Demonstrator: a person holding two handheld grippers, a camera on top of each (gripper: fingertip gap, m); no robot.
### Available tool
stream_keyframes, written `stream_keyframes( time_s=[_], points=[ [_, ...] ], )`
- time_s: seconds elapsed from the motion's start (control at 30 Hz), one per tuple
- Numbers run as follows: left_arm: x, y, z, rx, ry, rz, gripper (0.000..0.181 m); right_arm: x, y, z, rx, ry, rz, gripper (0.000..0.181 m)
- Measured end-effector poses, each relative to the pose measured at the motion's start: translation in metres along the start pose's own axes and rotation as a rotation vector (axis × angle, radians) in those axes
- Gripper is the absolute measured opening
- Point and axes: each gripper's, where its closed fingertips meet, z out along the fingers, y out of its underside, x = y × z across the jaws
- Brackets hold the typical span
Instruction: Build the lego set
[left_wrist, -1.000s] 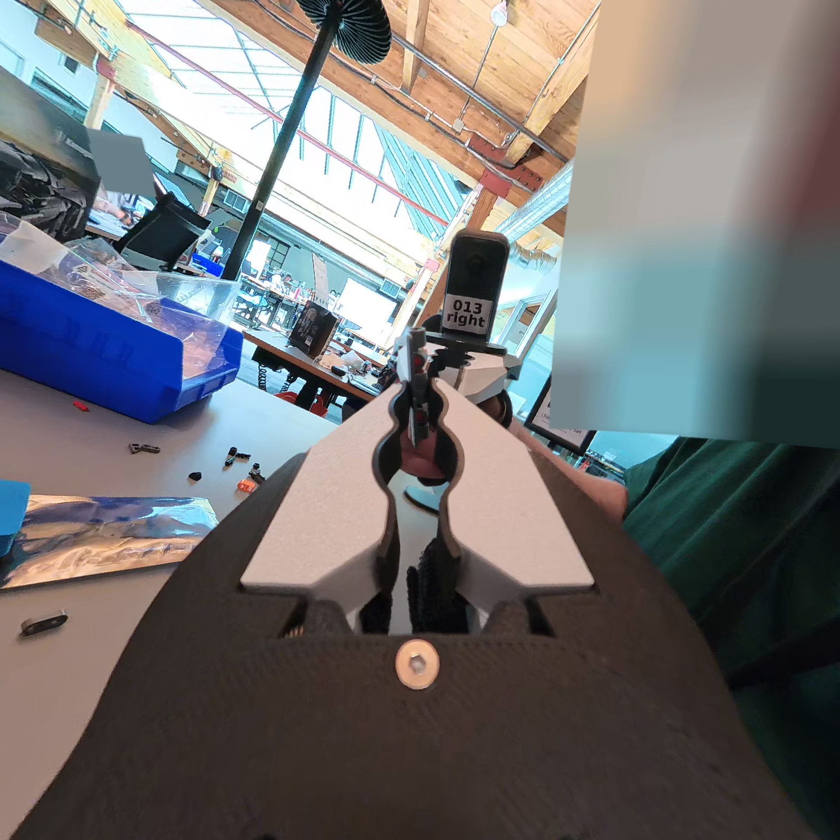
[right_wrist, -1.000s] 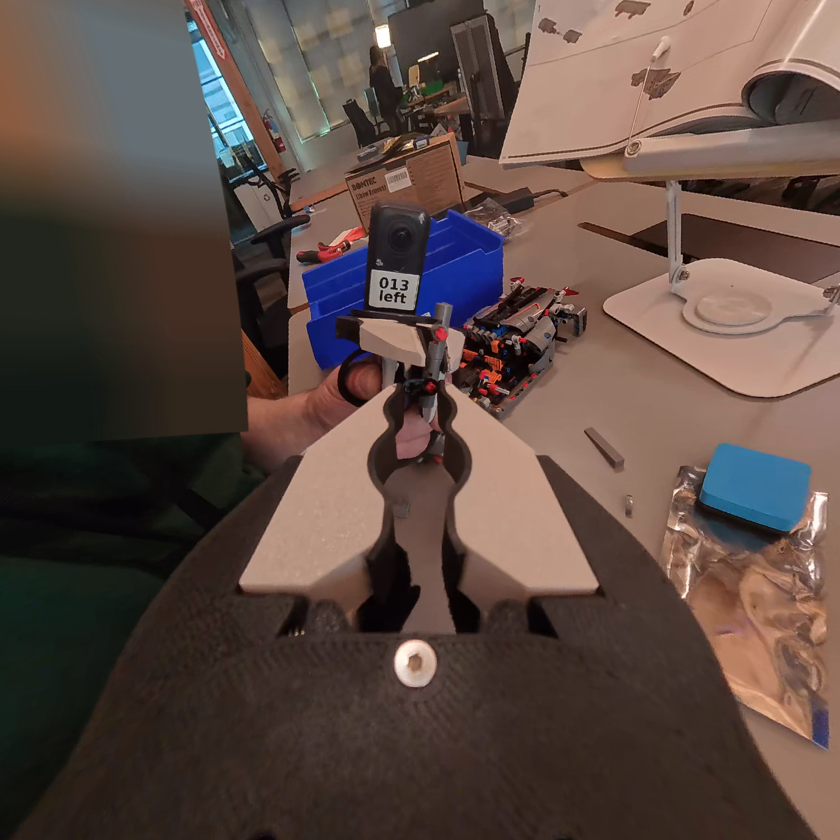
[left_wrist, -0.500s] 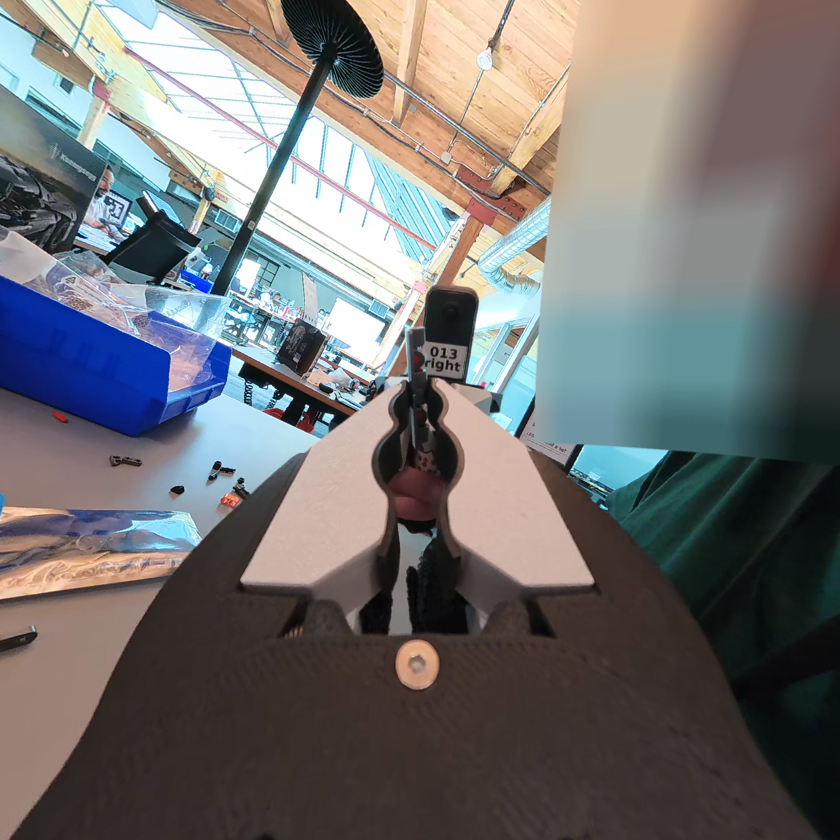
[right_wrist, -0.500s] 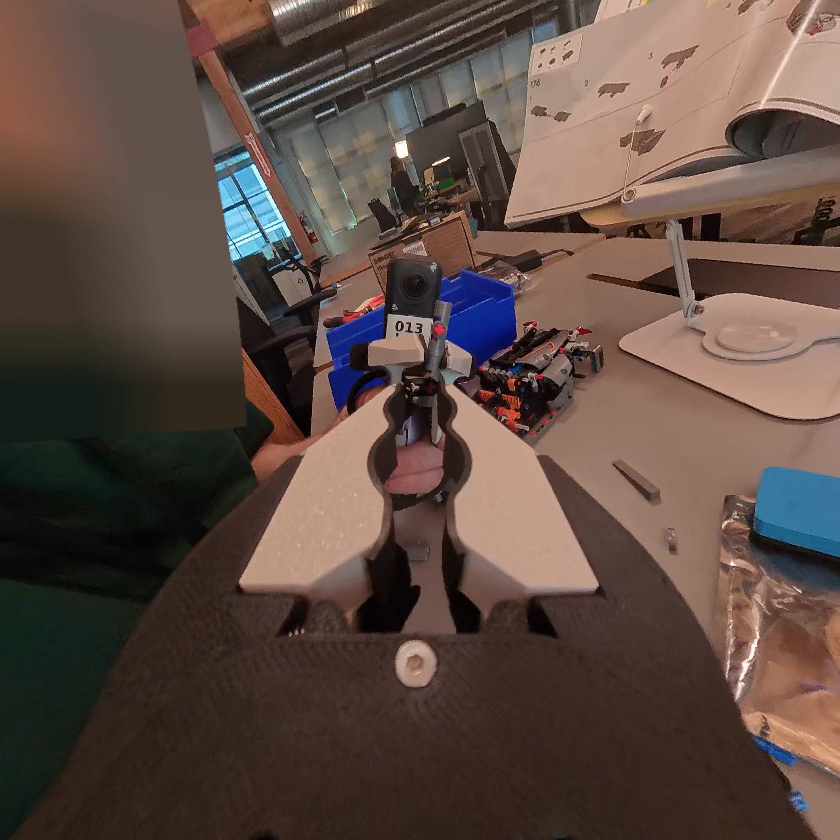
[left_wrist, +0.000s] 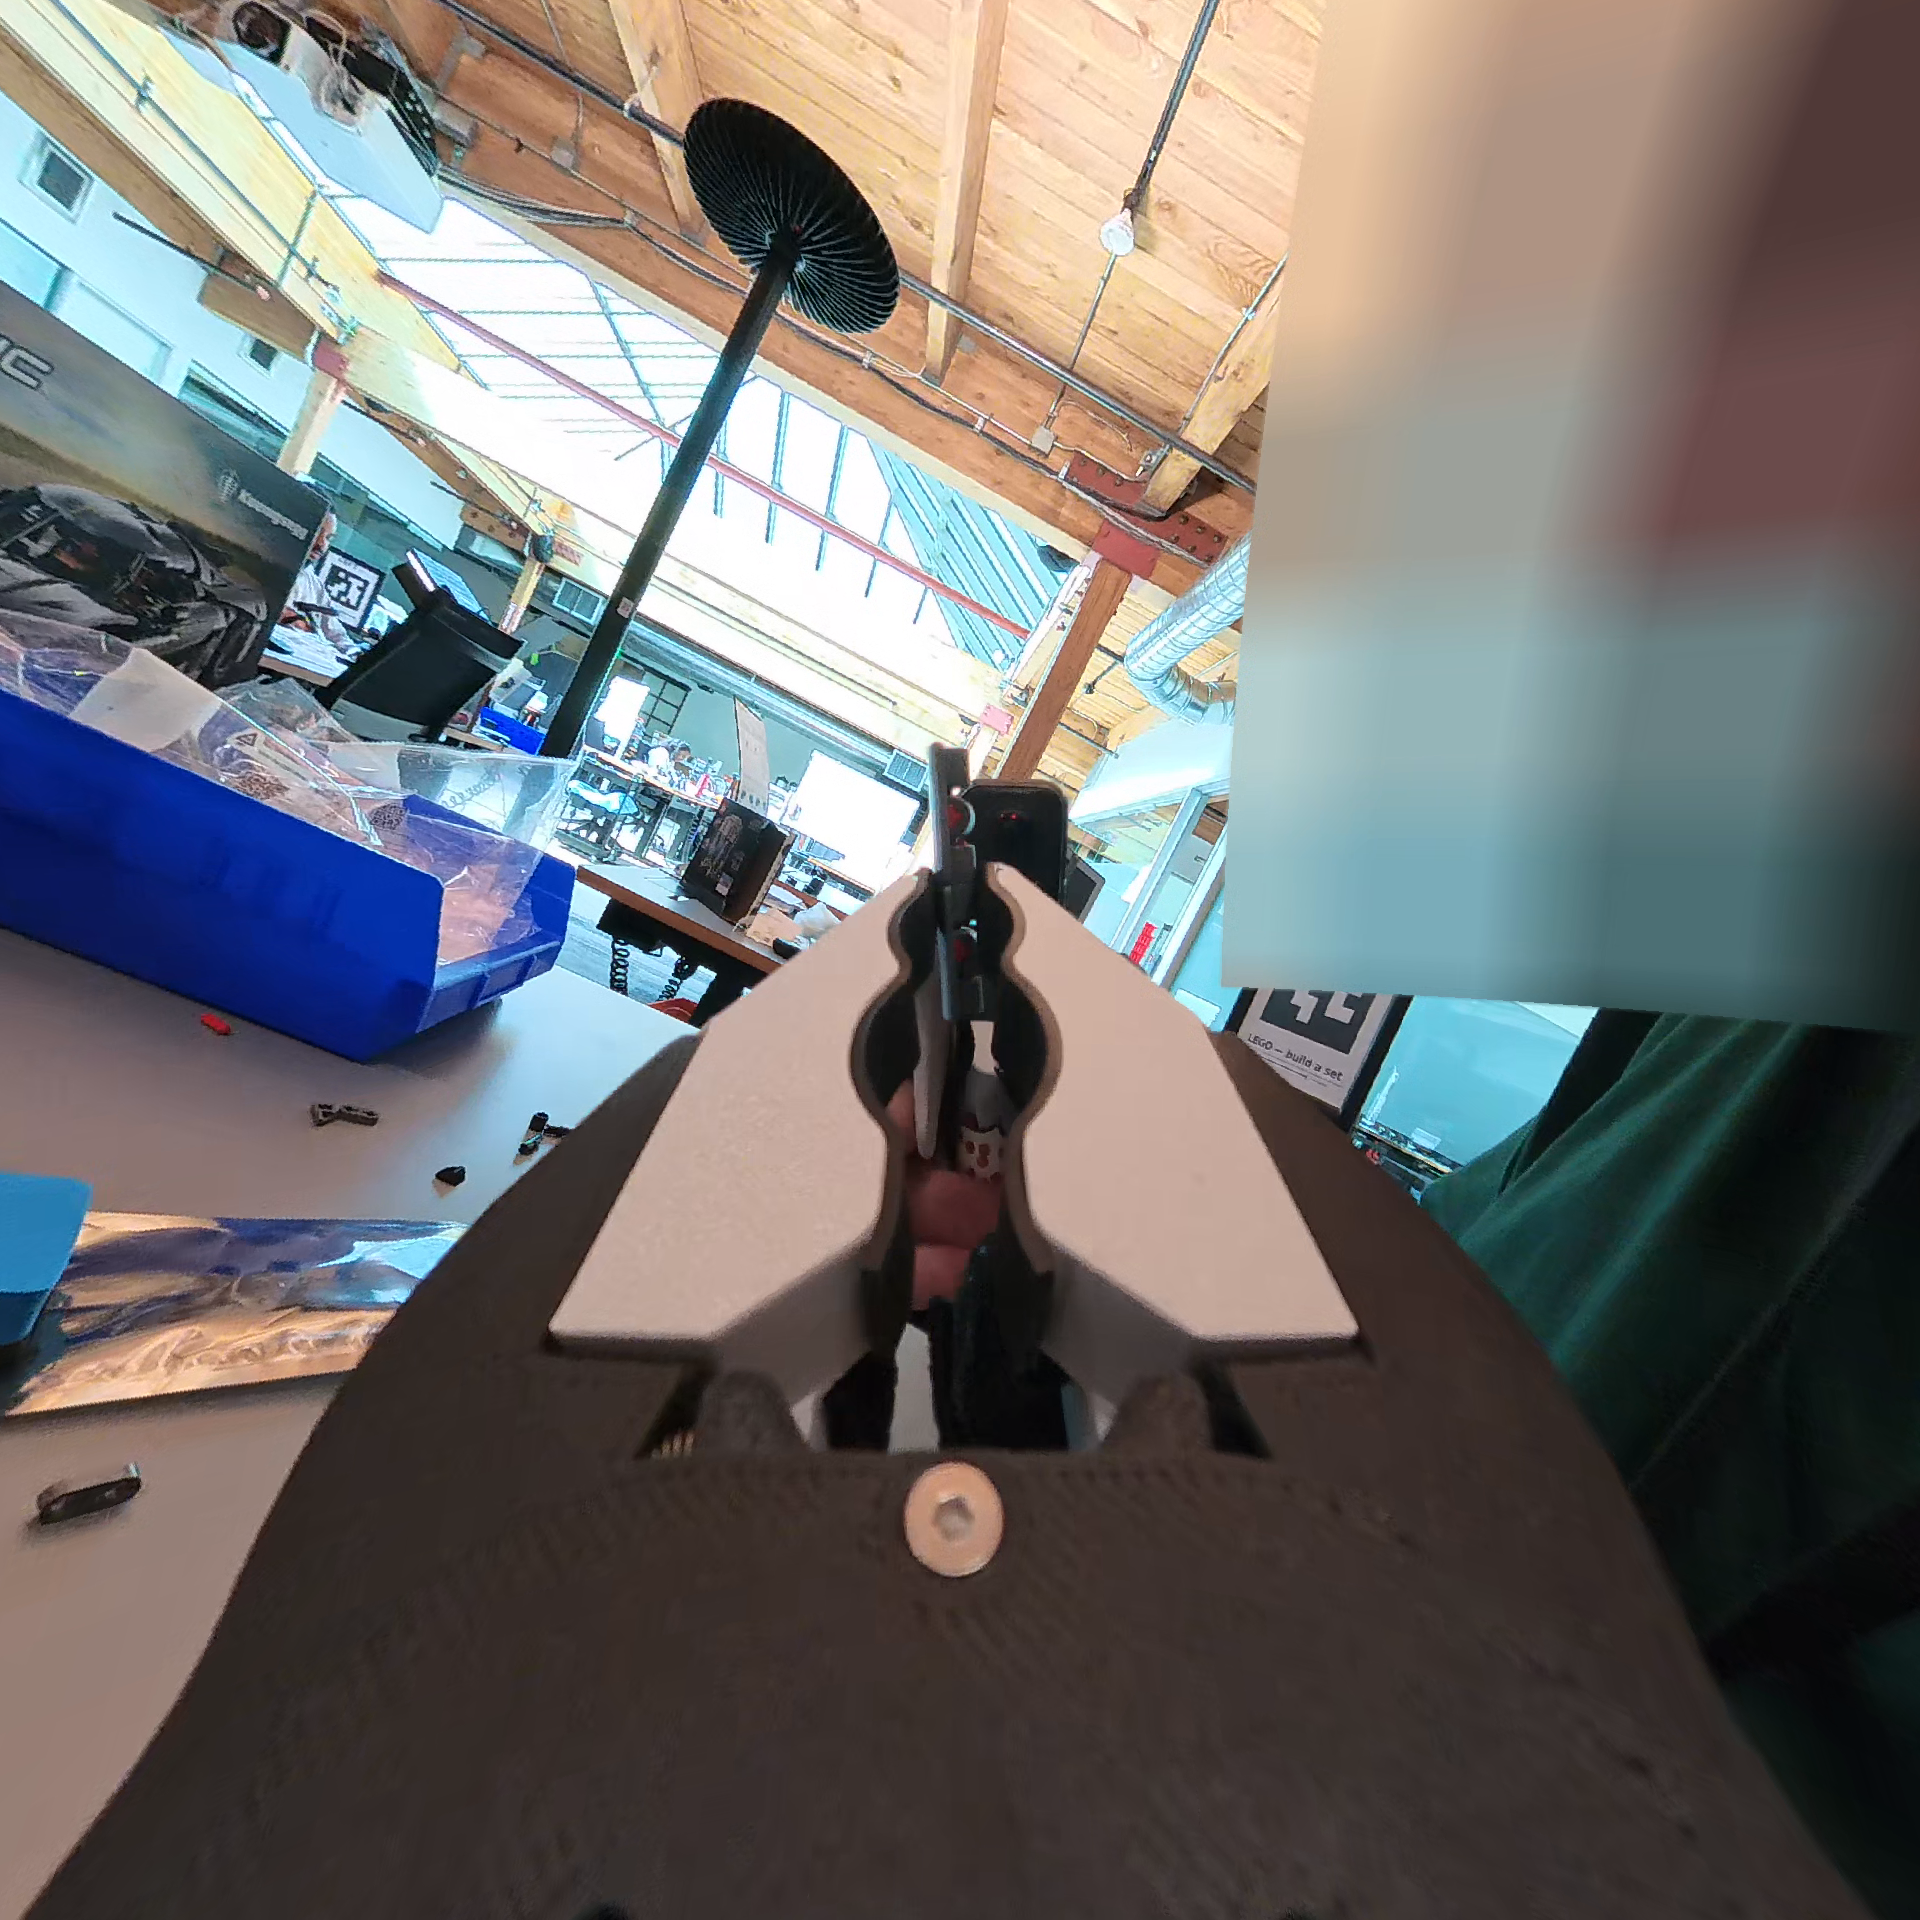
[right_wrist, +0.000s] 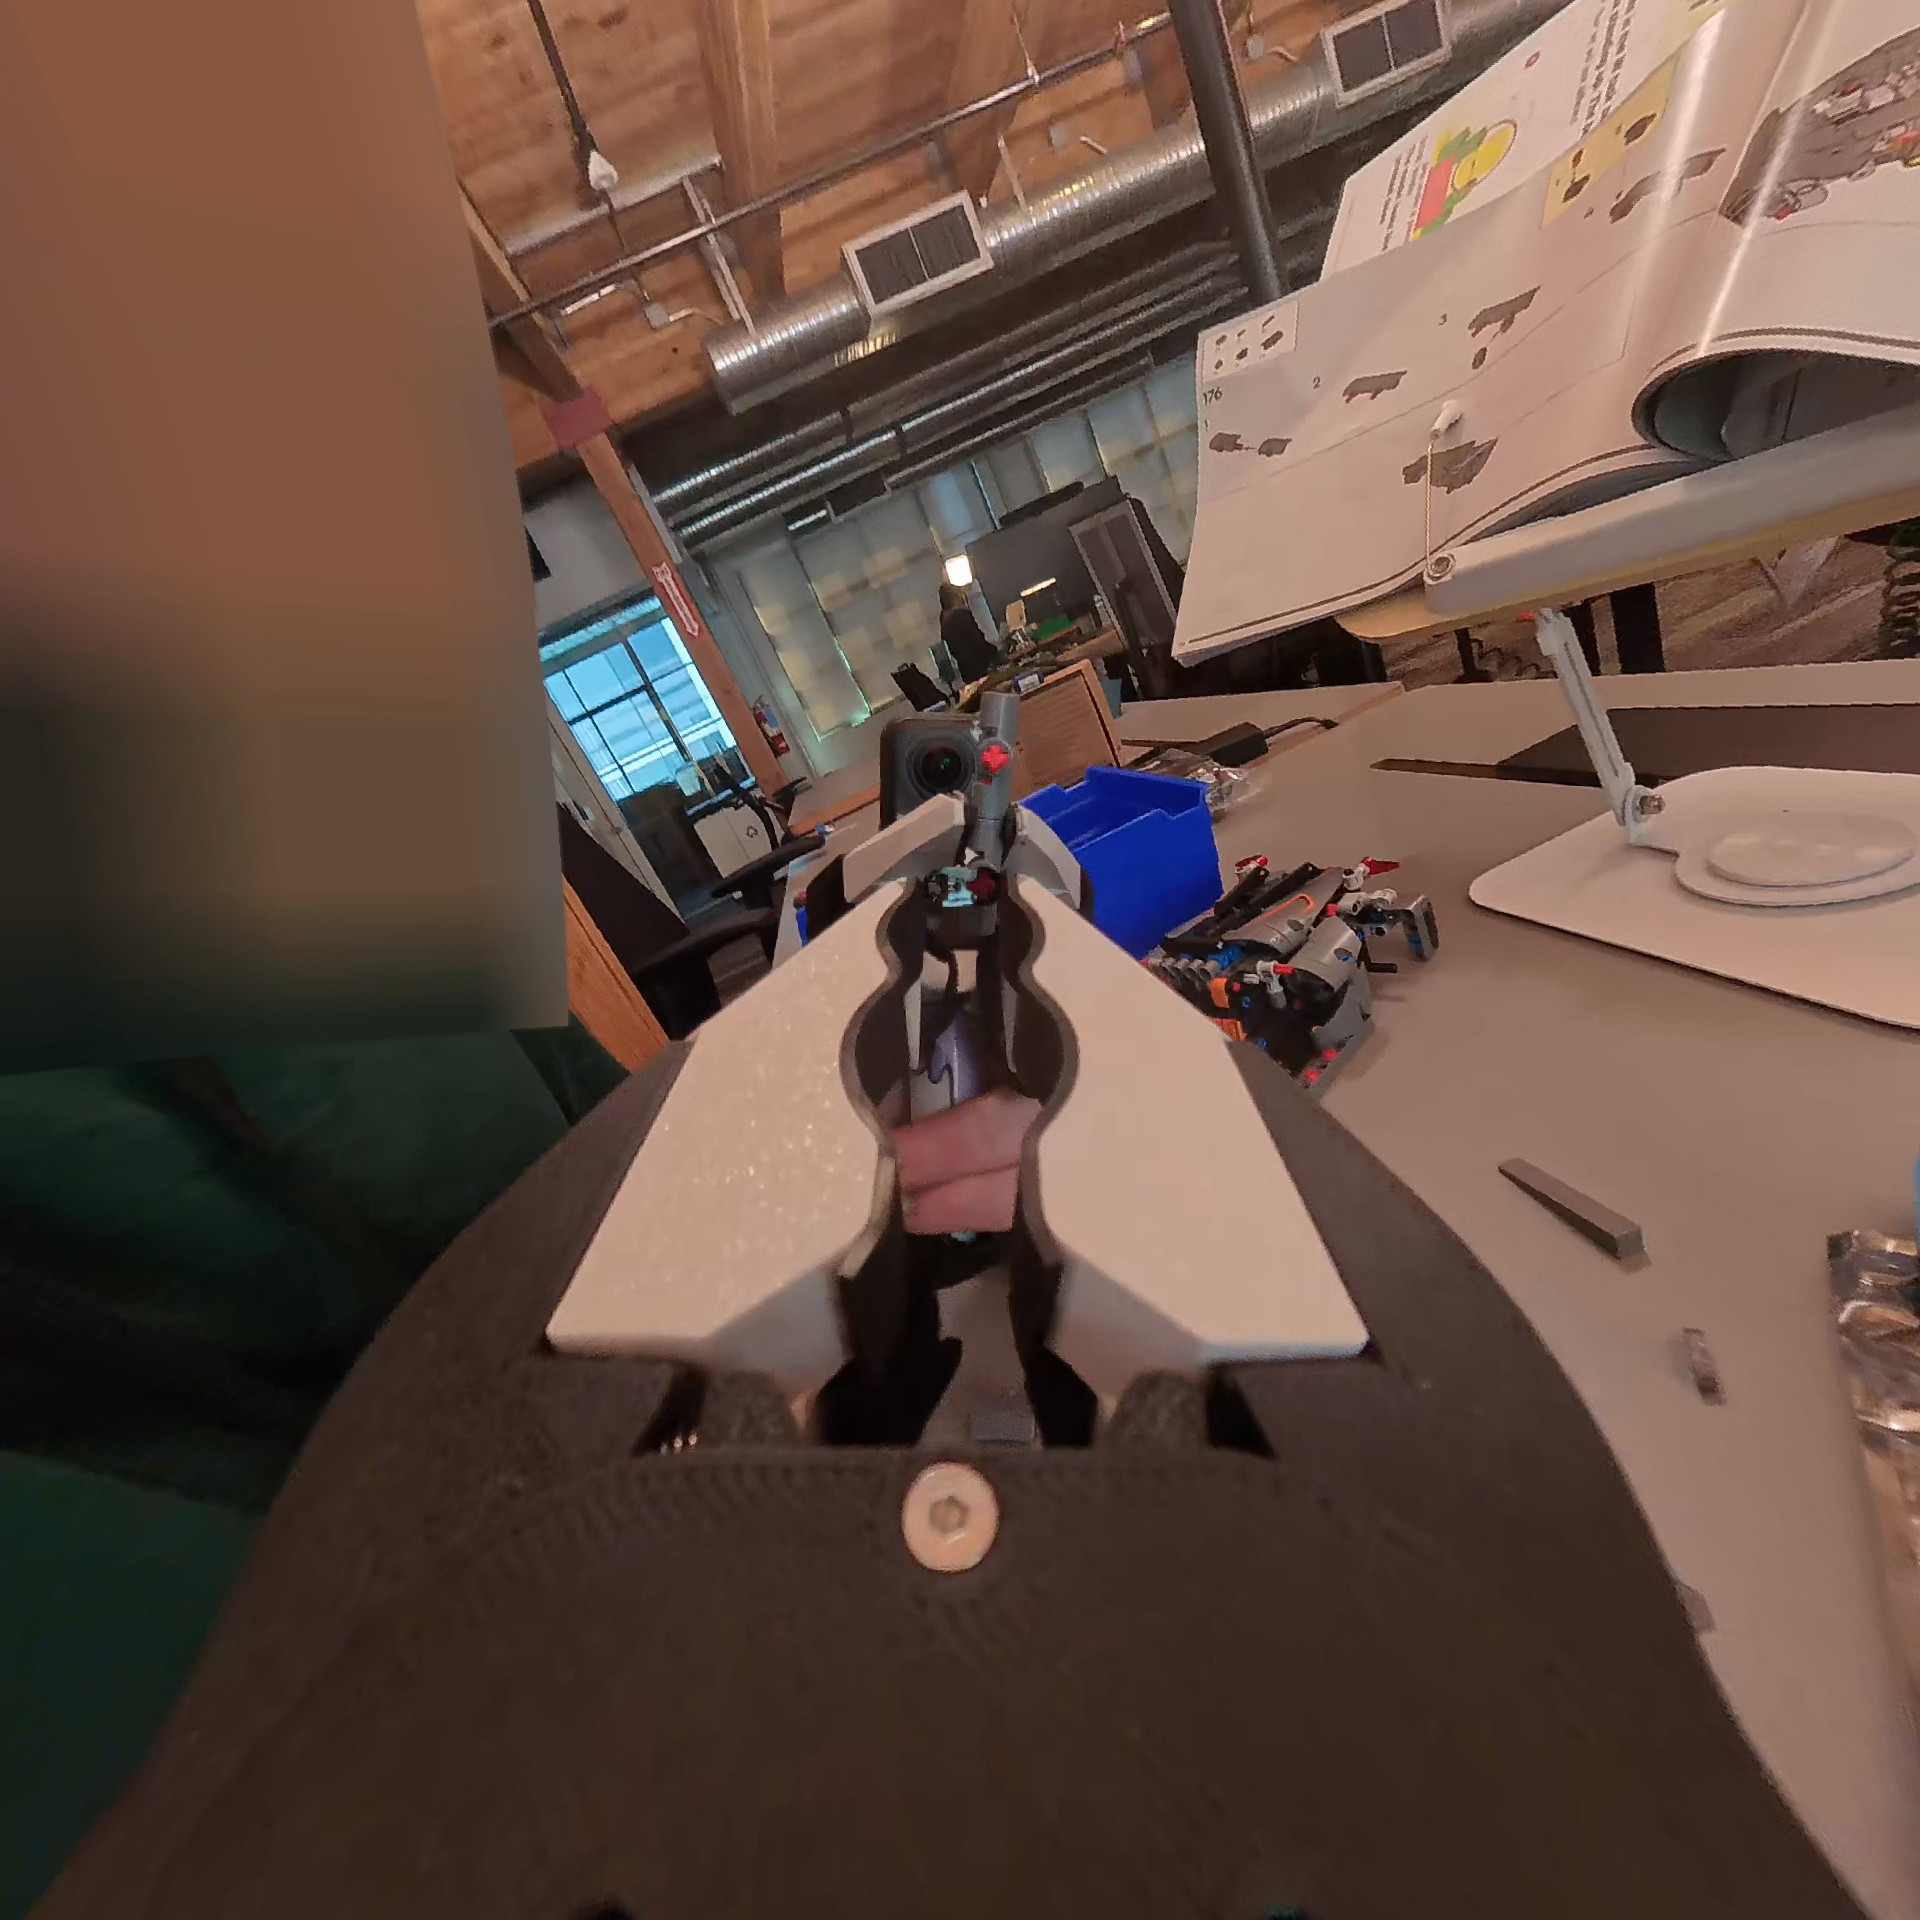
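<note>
A: Where's the piece?

B: I see a small grey lego assembly (left_wrist: 954, 914) with red pins, held up in the air between both tools. My left gripper (left_wrist: 951, 883) is pinched on it, and my right gripper (right_wrist: 971, 888) is clamped on the same piece from the opposite side.

A: Around it?

B: The part-built lego model (right_wrist: 1288, 961) sits on the grey table (right_wrist: 1507, 1091) beside a blue bin (right_wrist: 1132, 842); the open instruction booklet (right_wrist: 1455, 416) rests on a stand.

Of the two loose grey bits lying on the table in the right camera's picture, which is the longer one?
The long grey bar, farther from the camera. The other grey piece is a short stub lying nearer, beside the foil bag.
</note>
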Motion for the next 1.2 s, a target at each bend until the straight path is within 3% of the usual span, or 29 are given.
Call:
stream_keyframes(
  time_s=[0.47, 0.7, 0.8, 1.0, 1.2],
  points=[
    [0.002, -0.002, 0.000, 0.025, 0.038, -0.063, 0.005, -0.002, -0.001, 0.002, 0.092, -0.005, 0.007, 0.012],
    [-0.004, 0.018, 0.005, -0.118, -0.025, -0.098, 0.004, -0.002, 0.007, -0.017, 0.055, 0.096, -0.024, 0.012],
    [-0.008, 0.047, 0.001, -0.258, -0.118, -0.126, 0.004, -0.001, 0.017, -0.041, 0.009, 0.206, -0.059, 0.012],
    [-0.016, 0.146, -0.021, -0.696, -0.301, -0.098, 0.005, -0.004, 0.051, -0.081, -0.091, 0.375, -0.092, 0.012],
    [-0.031, 0.181, -0.039, -0.903, -0.442, 0.021, 0.005, -0.003, 0.084, -0.088, -0.181, 0.421, -0.116, 0.012]
  ],
)
